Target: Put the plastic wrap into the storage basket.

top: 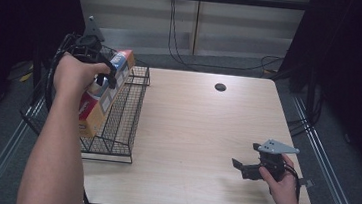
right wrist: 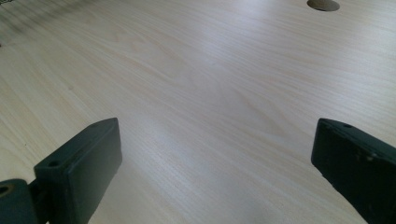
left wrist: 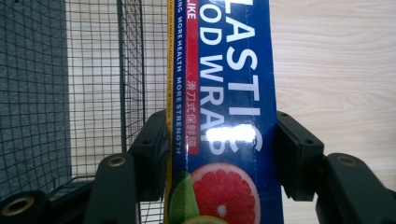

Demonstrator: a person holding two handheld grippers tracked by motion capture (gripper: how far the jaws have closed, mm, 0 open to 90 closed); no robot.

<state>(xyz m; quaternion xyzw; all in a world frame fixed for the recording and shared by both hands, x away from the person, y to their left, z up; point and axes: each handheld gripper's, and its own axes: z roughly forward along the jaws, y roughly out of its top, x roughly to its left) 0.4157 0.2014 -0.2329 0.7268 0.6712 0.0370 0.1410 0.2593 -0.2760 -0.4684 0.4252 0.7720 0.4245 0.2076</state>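
A long plastic food wrap box (top: 100, 96), blue on top with an orange-yellow side, hangs tilted over the black wire basket (top: 121, 126) at the table's left edge. My left gripper (top: 105, 78) is shut on it near the middle. In the left gripper view the box (left wrist: 224, 93) fills the gap between the two jaws, both pads pressed on its sides, with the basket mesh (left wrist: 98, 84) behind it. My right gripper (top: 244, 169) rests low over the table's right front, jaws wide apart; in the right gripper view bare wood lies between its pads (right wrist: 81, 170).
The light wooden table (top: 201, 129) has a round cable hole (top: 220, 87) at its far middle. The basket overhangs the table's left side. Cables run along the floor behind. Metal rails flank the table on both sides.
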